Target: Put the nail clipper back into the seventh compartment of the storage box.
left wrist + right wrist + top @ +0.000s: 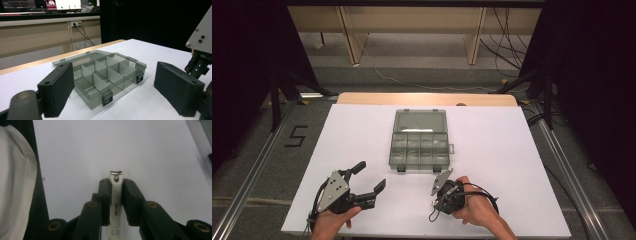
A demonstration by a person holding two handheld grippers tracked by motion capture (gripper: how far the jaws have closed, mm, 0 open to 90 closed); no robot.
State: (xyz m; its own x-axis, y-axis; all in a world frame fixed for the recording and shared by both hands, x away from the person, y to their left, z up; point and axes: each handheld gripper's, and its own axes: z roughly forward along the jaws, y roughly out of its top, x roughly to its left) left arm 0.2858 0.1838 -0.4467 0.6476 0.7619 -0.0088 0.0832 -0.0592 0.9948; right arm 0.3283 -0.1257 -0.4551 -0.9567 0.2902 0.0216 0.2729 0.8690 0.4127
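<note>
My right tongs point(116, 195) clench the clipper point(116, 202) lengthwise at the desk's point(512, 150) near edge, box point(419, 141) just beyond; left tongs point(371, 176) released.

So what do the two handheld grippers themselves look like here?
Both are black. The left gripper has two angled arms ending in flat rectangular pads, with round brass-ringed pivots behind them. A grey three-cornered plate with small screws sits on top; the right gripper carries a like plate. Thin black cables loop from the right one. No sleeves show on the forearms.
</note>
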